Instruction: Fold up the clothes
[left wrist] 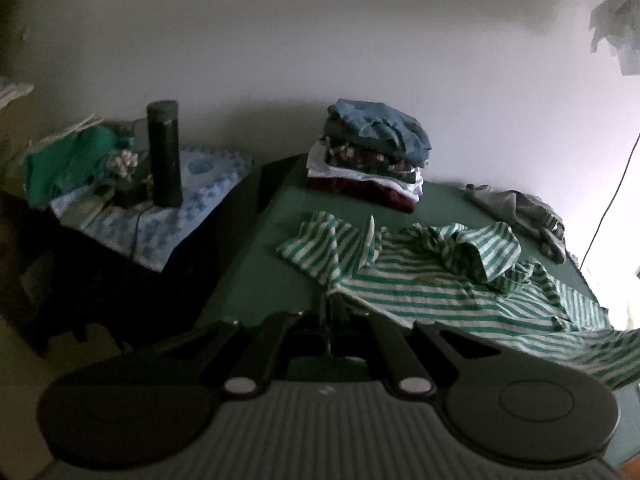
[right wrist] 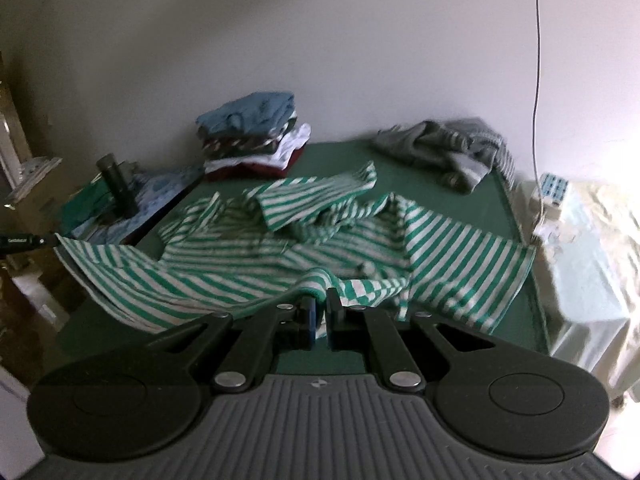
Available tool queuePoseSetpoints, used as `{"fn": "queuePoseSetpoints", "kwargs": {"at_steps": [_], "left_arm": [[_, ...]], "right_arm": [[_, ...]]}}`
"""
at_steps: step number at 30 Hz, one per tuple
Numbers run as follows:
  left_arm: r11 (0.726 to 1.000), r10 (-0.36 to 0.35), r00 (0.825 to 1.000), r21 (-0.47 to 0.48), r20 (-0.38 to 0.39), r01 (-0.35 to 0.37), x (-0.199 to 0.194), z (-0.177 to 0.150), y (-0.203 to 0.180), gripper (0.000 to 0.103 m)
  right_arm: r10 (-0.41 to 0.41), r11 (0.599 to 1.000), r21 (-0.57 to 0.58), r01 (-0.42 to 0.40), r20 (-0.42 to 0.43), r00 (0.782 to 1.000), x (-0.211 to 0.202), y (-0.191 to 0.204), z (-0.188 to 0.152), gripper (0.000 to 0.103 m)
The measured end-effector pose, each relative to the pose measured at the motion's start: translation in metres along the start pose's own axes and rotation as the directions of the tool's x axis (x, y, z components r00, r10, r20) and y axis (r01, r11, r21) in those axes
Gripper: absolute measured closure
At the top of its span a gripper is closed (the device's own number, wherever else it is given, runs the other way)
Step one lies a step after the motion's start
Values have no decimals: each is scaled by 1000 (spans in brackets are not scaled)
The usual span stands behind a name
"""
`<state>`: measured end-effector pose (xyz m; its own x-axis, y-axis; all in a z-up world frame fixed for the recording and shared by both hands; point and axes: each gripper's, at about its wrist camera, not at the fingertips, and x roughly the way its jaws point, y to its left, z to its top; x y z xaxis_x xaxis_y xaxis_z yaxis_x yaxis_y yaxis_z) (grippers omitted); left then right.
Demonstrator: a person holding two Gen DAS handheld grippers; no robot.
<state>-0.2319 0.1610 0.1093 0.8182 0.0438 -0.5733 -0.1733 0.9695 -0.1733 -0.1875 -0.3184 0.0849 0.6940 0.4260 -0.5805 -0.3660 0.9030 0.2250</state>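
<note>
Left tool (left wrist: 329,300) pressed together, pinching an edge of the green-and-white striped shirt (left wrist: 432,280); right tool (right wrist: 319,300) likewise closed, pinching a bunched fold of the same shirt (right wrist: 280,256) at its near edge; both tools point downward at a slant toward the green surface (left wrist: 256,280).

Striped shirt lies spread and rumpled over the middle of the green surface (right wrist: 432,188), near hem lifted off it between the two tools, one corner stretched out past the surface's left edge in the right wrist view, where the other tool's dark tip (right wrist: 24,240) shows; a sleeve is flopped over the shirt's middle.

Stack of folded clothes (left wrist: 368,156) behind the shirt, at the far corner of the surface against the wall, blue garment on top, white and maroon layers lower down (right wrist: 252,140); crumpled grey garment (right wrist: 444,148) also behind the shirt, at the other far corner, apart from the stack.

Left of the stack, a side table with a blue patterned cloth (left wrist: 160,220); a dark cylindrical bottle (left wrist: 164,152) upright on it; green fabric (left wrist: 64,164) heaped beside the bottle.
</note>
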Motion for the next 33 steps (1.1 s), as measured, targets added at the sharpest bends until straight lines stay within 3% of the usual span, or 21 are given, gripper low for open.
{"fn": "queuePoseSetpoints", "kwargs": {"at_steps": [7, 12, 15, 21, 26, 33], "left_arm": [[1000, 27, 996, 13, -81, -26, -22, -26, 0, 102], [998, 54, 985, -4, -166, -55, -31, -50, 7, 102], [997, 76, 973, 35, -216, -70, -35, -66, 3, 102], [996, 71, 959, 76, -276, -52, -39, -92, -6, 102], [989, 70, 936, 146, -345, -20, -35, -115, -15, 102], [984, 127, 908, 167, -400, -64, -31, -138, -10, 102]], "right_arm": [[38, 999, -27, -42, -127, 991, -8, 15, -21, 98], [53, 996, -56, -69, -251, 967, -7, 28, -42, 98], [60, 995, -62, -83, -312, 948, -8, 34, -55, 98], [72, 990, -77, -121, -458, 886, 3, 41, -83, 98], [54, 980, -132, -152, -554, 831, 17, 40, -110, 98], [2, 970, -187, -154, -629, 778, 37, 24, -144, 99]]}}
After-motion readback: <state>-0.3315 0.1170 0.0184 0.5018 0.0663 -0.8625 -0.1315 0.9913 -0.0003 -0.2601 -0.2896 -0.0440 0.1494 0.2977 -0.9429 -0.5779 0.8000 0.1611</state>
